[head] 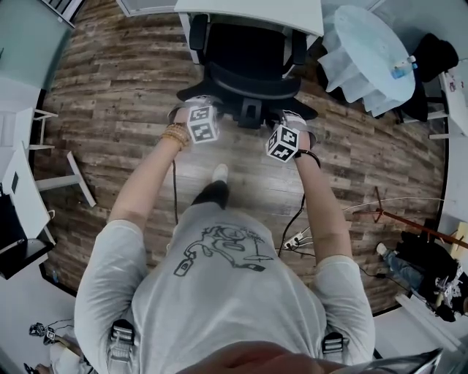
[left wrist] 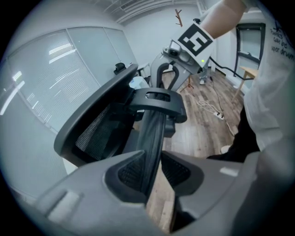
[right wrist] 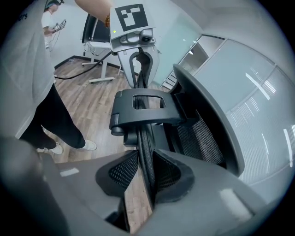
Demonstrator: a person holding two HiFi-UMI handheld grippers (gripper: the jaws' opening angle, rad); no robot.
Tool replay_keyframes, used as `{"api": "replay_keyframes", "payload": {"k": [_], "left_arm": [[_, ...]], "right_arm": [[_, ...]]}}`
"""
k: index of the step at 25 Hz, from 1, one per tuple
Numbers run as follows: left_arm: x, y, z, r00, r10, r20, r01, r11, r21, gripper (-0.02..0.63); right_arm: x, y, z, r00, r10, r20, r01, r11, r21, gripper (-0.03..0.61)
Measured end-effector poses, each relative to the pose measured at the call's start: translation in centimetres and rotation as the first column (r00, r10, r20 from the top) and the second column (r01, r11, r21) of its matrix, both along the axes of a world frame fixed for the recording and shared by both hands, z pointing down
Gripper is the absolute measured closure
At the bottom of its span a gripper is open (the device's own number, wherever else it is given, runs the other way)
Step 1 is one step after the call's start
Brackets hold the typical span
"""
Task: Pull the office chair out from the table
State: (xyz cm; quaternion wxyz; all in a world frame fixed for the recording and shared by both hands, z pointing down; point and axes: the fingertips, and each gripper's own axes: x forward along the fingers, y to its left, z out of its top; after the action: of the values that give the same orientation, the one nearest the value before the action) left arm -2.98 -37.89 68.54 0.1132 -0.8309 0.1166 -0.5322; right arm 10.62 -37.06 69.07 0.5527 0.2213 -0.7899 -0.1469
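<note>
The black office chair (head: 247, 47) stands at the top of the head view, its seat tucked under the white table (head: 256, 10). My left gripper (head: 201, 111) and right gripper (head: 287, 130) hold the curved top rim of its backrest (head: 248, 86), one on each side of the central bracket (head: 251, 111). In the left gripper view my left gripper (left wrist: 154, 173) is shut on the thin dark rim (left wrist: 154, 133). In the right gripper view my right gripper (right wrist: 145, 173) clamps the same rim (right wrist: 146, 143). Each view shows the other gripper across the bracket.
A round white table (head: 369, 58) with a bottle stands at the upper right. A power strip and cables (head: 296, 239) lie on the wood floor by my right side. White desk legs (head: 69, 179) are at the left. My foot (head: 219, 173) is just behind the chair.
</note>
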Motion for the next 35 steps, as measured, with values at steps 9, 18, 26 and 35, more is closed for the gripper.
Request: {"api": "replay_keyframes", "payload": {"k": [9, 18, 26, 35], "left_arm": [[1.0, 7.7, -0.4, 1.000, -0.001, -0.002, 0.001, 1.000, -0.004, 0.508], [2.1, 16.6, -0.3, 1.000, -0.012, -0.011, 0.012, 1.000, -0.006, 0.508], [1.7, 24.5, -0.2, 1.000, -0.023, -0.015, 0.024, 1.000, 0.008, 0.506], [1.7, 32.8, -0.3, 1.000, -0.027, -0.017, 0.027, 1.000, 0.012, 0.505]], "right_arm": [[1.0, 7.5, -0.4, 1.000, 0.005, 0.014, -0.005, 1.000, -0.009, 0.466], [2.0, 16.3, -0.3, 0.999, -0.017, 0.040, 0.018, 1.000, -0.003, 0.465], [1.5, 24.1, -0.2, 0.999, -0.028, 0.046, 0.028, 1.000, 0.000, 0.465], [1.5, 32.5, -0.3, 0.998, -0.019, 0.060, 0.018, 1.000, 0.010, 0.463]]}}
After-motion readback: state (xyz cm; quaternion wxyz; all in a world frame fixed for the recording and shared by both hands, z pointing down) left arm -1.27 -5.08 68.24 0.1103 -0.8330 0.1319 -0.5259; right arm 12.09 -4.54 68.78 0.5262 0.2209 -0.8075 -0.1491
